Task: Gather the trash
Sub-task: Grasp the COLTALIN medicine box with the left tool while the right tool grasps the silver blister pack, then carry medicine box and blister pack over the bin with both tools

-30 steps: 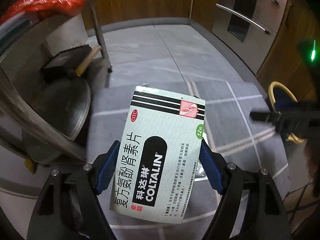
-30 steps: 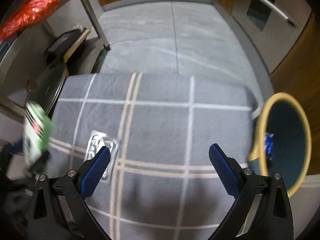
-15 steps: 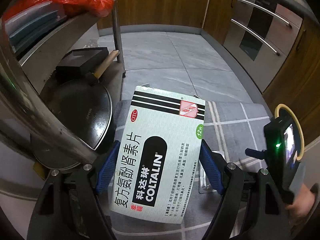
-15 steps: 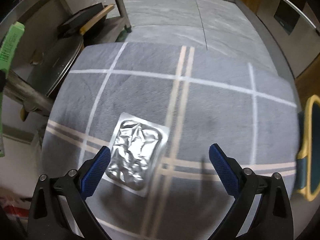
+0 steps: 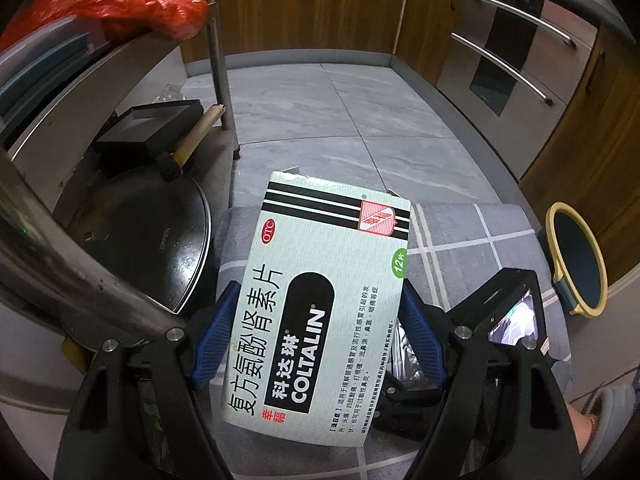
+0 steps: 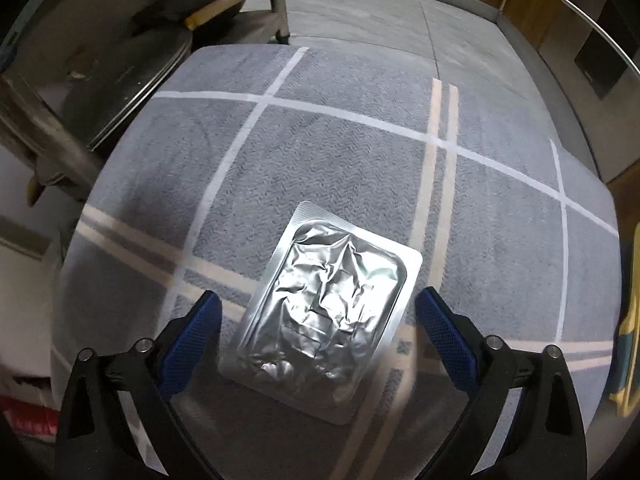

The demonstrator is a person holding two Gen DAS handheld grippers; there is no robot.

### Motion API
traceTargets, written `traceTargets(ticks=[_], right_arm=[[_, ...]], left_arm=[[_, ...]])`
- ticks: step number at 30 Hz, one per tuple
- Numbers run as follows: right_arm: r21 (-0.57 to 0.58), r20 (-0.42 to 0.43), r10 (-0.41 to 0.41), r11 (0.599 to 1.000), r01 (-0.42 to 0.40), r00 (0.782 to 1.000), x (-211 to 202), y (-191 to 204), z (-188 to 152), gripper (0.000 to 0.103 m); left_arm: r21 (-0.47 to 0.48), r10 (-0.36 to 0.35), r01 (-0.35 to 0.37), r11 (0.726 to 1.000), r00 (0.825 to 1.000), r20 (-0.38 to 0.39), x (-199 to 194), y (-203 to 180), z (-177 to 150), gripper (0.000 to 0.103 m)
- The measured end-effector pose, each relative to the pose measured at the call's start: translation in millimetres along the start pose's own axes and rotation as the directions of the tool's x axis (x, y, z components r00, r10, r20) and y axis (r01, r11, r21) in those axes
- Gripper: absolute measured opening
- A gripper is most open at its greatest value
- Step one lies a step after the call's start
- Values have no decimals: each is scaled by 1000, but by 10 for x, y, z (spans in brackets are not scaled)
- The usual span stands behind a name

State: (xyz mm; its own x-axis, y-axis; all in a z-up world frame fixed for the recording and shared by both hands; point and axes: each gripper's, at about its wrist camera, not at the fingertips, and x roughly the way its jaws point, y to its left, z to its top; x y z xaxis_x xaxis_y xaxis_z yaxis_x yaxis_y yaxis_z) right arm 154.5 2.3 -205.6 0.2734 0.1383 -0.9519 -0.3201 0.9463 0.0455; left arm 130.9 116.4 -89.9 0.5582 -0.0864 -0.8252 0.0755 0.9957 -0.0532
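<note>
My left gripper (image 5: 320,336) is shut on a white and green medicine box (image 5: 324,300), its blue pads pressing the box's two long sides above the grey checked mat (image 5: 472,232). A silver foil blister pack (image 6: 332,312) lies flat on the mat (image 6: 340,152). My right gripper (image 6: 318,334) hovers over it, open, one blue finger on each side of the pack and apart from it. In the left wrist view the right gripper's body (image 5: 504,312) sits low on the right, with a bit of foil (image 5: 404,352) showing beneath. A yellow-rimmed bin (image 5: 576,260) stands at the mat's right edge.
A metal rack (image 5: 80,272) on the left holds a dark pan lid (image 5: 152,232), a black box (image 5: 152,124), a wooden-handled tool (image 5: 196,136) and a red bag (image 5: 132,4). Wooden cabinets and an oven (image 5: 516,52) line the far and right sides. A person's slippered foot (image 5: 604,420) is at bottom right.
My right gripper has dropped and shifted left until the foil pack lies between its open fingers. My left gripper kept its hold on the box and drifted slightly left, toward the rack.
</note>
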Motion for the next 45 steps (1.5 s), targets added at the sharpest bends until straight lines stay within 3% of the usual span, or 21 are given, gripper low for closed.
traceTargets(ticks=[1,3,6,28,39,45], right_arm=[[-6,-2,4,1000,-4,1000,-10,-3,-4,92],[-5,6,7,1000,-7,1000,-55,-35,-25,79],[-2,3,12,1000,-12,1000,-98,-104,-54,73],[88,111,-48,995,38,993,-639,-878,-130,72],[162,160,-108,983,82,981,-883,-1509,-233,72],[269,154,-109,961,64,982,-983,-1983,-281,72]], left_arm=[[6,1,-1,1000,1000,-1,5,-11,-1,76],[11,3,-3,1000,1000,-4,7,-21,-9,76],[6,5,-5,1000,1000,-3,0,-22,-1,76],[87,-29,26,996,999,33,-116,-545,204,76],[142,-99,91,986,994,47,-56,-1200,426,76],[164,-121,111,980,991,53,14,-1528,528,76]])
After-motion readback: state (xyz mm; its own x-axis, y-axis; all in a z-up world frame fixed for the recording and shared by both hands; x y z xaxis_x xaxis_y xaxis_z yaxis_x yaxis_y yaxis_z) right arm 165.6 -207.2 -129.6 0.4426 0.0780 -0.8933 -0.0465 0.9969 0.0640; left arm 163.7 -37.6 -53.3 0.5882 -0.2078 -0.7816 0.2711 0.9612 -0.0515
